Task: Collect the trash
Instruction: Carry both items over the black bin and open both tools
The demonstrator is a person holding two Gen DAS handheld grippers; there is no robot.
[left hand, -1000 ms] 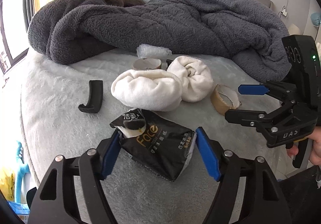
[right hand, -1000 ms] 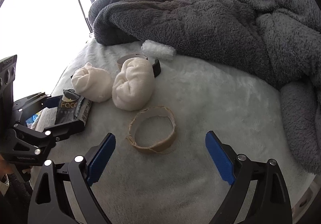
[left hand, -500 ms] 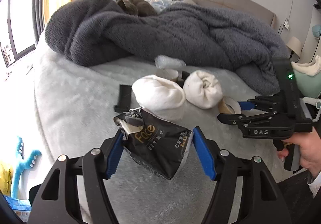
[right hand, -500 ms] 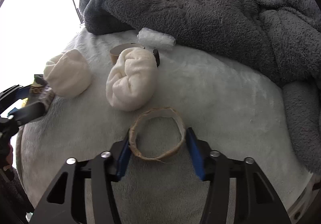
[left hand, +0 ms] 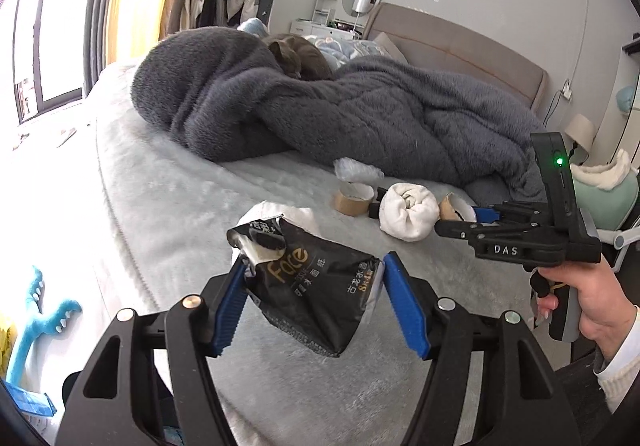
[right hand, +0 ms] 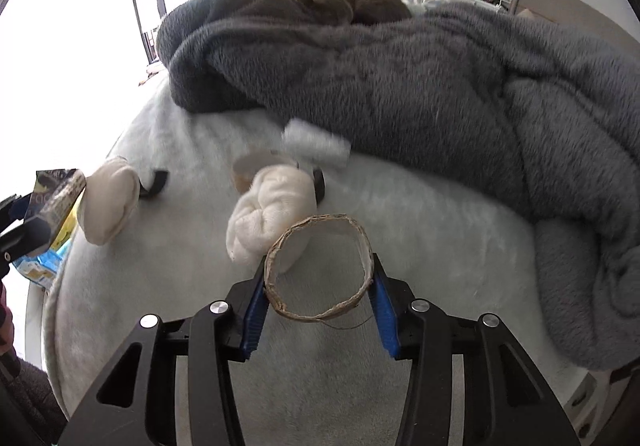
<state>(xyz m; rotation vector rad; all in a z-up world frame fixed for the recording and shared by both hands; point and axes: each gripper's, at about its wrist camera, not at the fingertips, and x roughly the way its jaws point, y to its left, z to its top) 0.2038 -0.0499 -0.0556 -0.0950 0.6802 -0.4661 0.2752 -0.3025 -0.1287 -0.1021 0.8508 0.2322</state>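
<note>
The left gripper clamps a crumpled black plastic tissue packet with gold lettering between its blue pads, one pad pressed on each side; the packet hangs clear above the pale grey plush bed cover, its torn top tilted toward the left of the view. The right gripper has its jaws closed on an empty brown cardboard tape ring, each blue pad touching the ring's outer wall; its jaws closed in during the last second but have barely moved lately. The ring stands tilted, its open side facing the camera, lifted just off the bed cover. In the left wrist view the same gripper appears at the right edge, held by a person's hand in a white cuff, with the ring barely visible at its tips. Behind the ring lies a rolled cream-white fleece bundle, and a second cream-white bundle lies well to its left near the bed's edge, just beside a small black curved piece. Farther back, a second brown cardboard tape core sits near a small roll of clear bubble wrap, which lies against a heaped dark grey fleece blanket. A grey cat lies curled on top of the blanket.
</note>
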